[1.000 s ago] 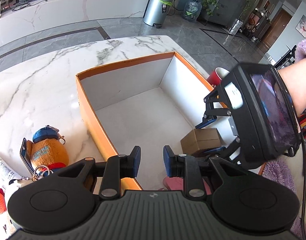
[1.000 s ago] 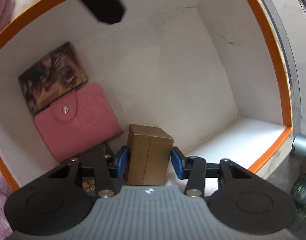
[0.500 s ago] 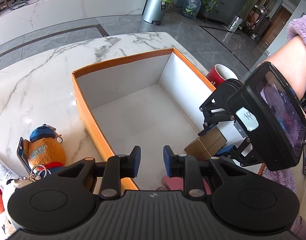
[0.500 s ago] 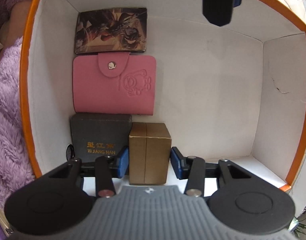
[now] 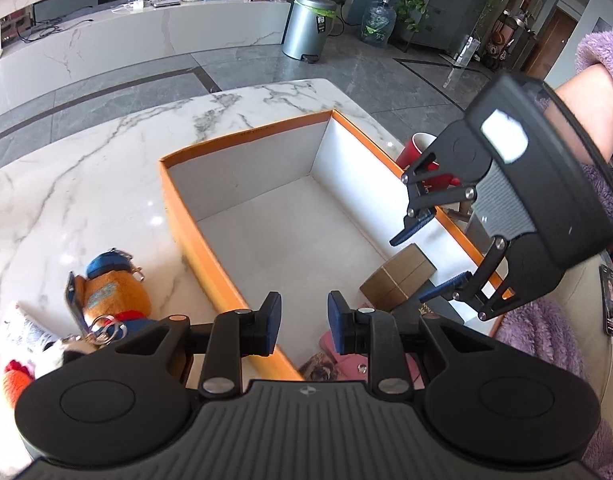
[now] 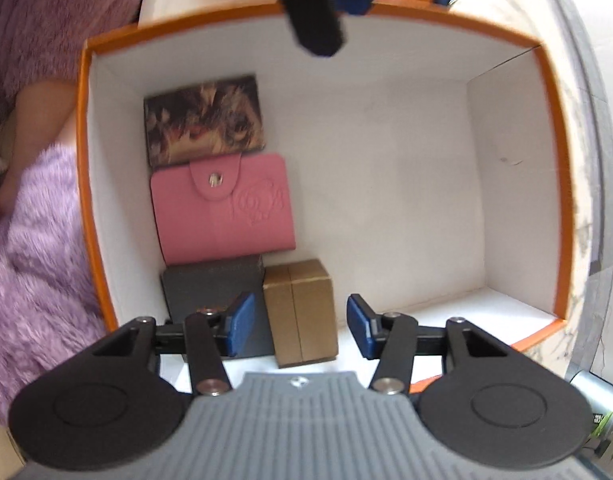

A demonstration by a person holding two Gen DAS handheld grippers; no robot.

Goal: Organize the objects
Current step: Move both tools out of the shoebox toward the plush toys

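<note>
Left wrist view: a rectangular cardboard box [image 5: 174, 208], orange outside with matte white walls, sits on a veined marble table [image 5: 86, 168]. A fuzzy orange plush keychain [image 5: 114, 292] lies just beside its left wall. The left gripper [image 5: 302, 322] hangs over the near rim, blue pads narrowly apart with nothing between them. The right gripper [image 5: 430, 264] hangs above the small kraft-brown carton [image 5: 398, 276] at the box's right side, its jaws apart and clear of the carton.

Right wrist view: along the box's left wall lie a glossy printed wallet [image 6: 204, 118], a pink snap wallet [image 6: 222, 208] with an embossed figure, and a dark grey flat box [image 6: 210, 286]. The brown carton stands on the floor touching the grey box. The right gripper's jaws have just been opening; the carton shows between the pads, untouched.
</note>
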